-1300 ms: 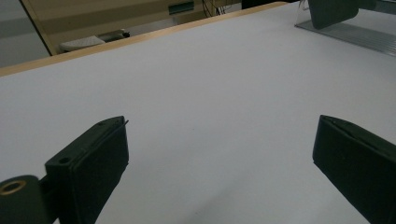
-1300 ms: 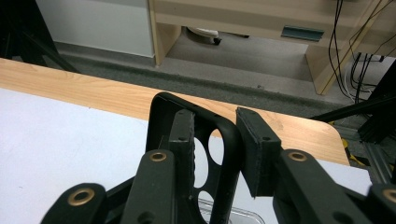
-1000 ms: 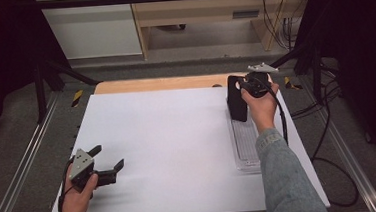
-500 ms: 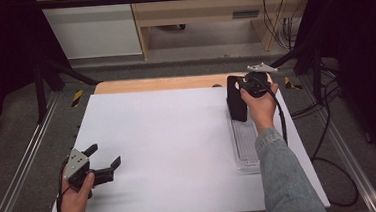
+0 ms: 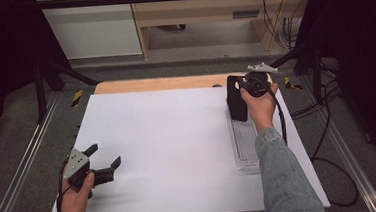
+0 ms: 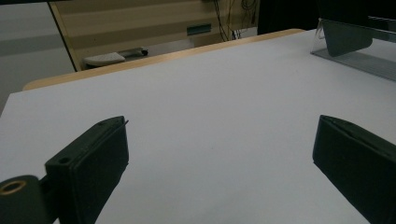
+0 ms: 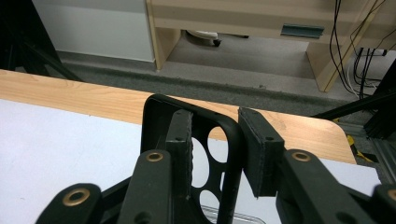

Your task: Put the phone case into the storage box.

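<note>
**Right gripper pinches a black frame over the clear tray; left gripper waits spread apart**

From the high view, the right gripper (image 5: 251, 84) sits at the far right of the white table (image 5: 178, 136), clenched on a black frame (image 5: 236, 100) that stands upright at the far end of a clear tray (image 5: 245, 144). The right gripper view adds what the overhead cannot: the jaws clamp one side bar of that frame (image 7: 187, 140), which has rounded corners and round holes through it.

The tray's ribbed floor appears bare apart from the frame at its far end; whether the frame touches it cannot be told.

The left gripper (image 5: 100, 167) hovers near the table's near-left corner, jaws spread wide with nothing between them. Its own view looks across bare white surface toward the tray (image 6: 359, 51). The table's middle lies open between the two hands.
</note>
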The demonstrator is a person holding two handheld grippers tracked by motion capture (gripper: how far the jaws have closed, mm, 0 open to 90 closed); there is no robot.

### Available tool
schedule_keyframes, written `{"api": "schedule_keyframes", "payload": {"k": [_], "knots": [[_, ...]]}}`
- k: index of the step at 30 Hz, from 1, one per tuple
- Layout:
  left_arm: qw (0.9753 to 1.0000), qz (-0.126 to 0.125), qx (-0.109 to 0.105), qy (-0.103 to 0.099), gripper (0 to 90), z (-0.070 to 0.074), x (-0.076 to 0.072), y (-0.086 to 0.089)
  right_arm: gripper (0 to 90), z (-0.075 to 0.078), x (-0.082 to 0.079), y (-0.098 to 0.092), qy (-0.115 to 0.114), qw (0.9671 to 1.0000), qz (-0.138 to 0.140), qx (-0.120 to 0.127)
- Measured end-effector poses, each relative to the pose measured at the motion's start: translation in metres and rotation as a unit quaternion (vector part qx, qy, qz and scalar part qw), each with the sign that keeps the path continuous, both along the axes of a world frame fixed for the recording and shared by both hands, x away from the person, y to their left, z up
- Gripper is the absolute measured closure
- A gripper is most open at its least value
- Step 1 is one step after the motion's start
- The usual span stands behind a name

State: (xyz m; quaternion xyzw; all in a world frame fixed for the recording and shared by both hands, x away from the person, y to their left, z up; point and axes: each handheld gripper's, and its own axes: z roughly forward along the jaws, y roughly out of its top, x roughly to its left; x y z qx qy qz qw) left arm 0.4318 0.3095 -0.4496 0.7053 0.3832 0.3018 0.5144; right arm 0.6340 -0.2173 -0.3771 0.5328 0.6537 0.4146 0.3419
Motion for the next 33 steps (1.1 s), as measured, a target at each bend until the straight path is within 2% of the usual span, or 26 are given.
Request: {"api": "schedule_keyframes", "payload": {"k": [33], "knots": [[1.0, -0.003, 0.001, 0.001, 3.8, -0.0002, -0.0001, -0.0015, 64.0, -0.0016, 0.0012, -0.0012, 0.0, 1.0, -0.001, 0.0]]}}
